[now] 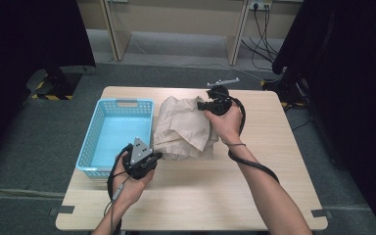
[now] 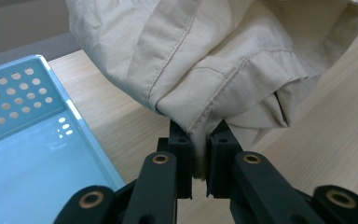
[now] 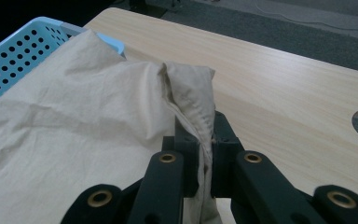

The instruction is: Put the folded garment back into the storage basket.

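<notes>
While the cloth [image 1: 183, 128] lies bunched on the bench [image 1: 254, 196] just right of the basket [image 1: 108, 134], I hold it at two hems. I judge a thin pinch could slip if I pull the hands apart too fast, or the fabric could snag the basket rim. My left tool [image 2: 199, 154] and right tool [image 3: 206, 144] are each nearly closed, clamped on a seam.
</notes>
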A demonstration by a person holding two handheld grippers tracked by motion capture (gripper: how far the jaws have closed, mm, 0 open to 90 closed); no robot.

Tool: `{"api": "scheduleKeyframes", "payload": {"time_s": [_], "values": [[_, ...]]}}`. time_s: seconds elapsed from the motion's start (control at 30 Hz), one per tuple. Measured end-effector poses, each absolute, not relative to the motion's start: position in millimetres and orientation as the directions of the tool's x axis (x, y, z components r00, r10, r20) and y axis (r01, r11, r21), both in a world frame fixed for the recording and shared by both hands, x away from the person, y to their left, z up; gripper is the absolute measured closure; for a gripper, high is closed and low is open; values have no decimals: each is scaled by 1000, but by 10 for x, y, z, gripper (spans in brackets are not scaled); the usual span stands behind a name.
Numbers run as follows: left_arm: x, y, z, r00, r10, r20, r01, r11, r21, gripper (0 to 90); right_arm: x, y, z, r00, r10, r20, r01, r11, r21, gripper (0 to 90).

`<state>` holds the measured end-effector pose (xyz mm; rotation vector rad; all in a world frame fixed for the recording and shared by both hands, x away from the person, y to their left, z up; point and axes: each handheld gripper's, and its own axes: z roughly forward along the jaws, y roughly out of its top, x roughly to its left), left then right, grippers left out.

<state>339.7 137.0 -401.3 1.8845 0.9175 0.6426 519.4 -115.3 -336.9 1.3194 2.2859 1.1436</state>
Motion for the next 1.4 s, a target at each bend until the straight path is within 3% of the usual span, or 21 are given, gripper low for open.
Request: {"api": "scheduleKeyframes", "payload": {"time_s": [1.4], "values": [[3354, 1671, -4021, 539, 841, 43, 352, -271, 896, 836, 5208, -837, -3351, -575, 801, 164, 609, 286, 739, 851]]}}
